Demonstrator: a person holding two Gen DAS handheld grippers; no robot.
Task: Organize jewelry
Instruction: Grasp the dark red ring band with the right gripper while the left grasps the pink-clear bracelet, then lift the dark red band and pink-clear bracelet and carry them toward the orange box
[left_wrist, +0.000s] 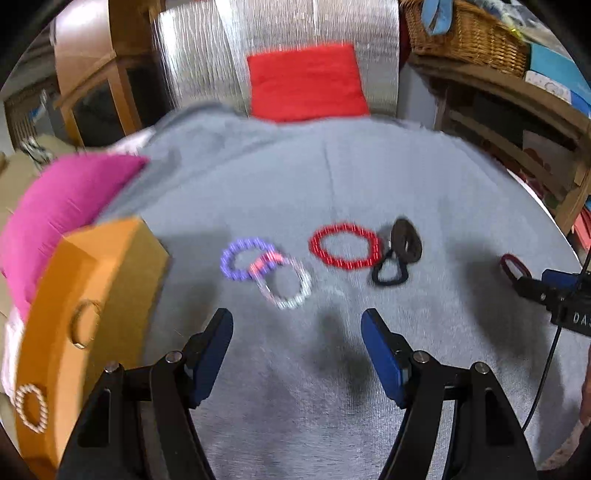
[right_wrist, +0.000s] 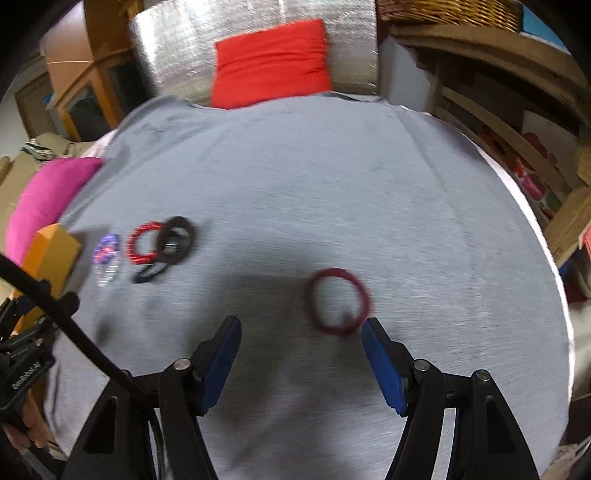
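Several bracelets lie loose on our grey-covered table (right_wrist: 332, 177).
Our right tongs (right_wrist: 301, 330) hang spread, with the dark red bracelet (right_wrist: 338, 301) at one o'clock; our left tongs (left_wrist: 297, 323) hang spread too, the purple bracelet (left_wrist: 245, 258), clear bracelet (left_wrist: 286, 282) and red bracelet (left_wrist: 345, 244) around twelve, the orange box (left_wrist: 92, 295) at nine.

Seven bracelets (left_wrist: 344, 245), two cushions (left_wrist: 306, 82), one orange box (left_wrist: 92, 295).

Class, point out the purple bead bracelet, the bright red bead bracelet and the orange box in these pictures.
purple bead bracelet (left_wrist: 226, 263): left wrist view, on its left arc of beads.
bright red bead bracelet (left_wrist: 345, 228): left wrist view, on its far arc.
orange box (left_wrist: 99, 266): left wrist view, on its top face.
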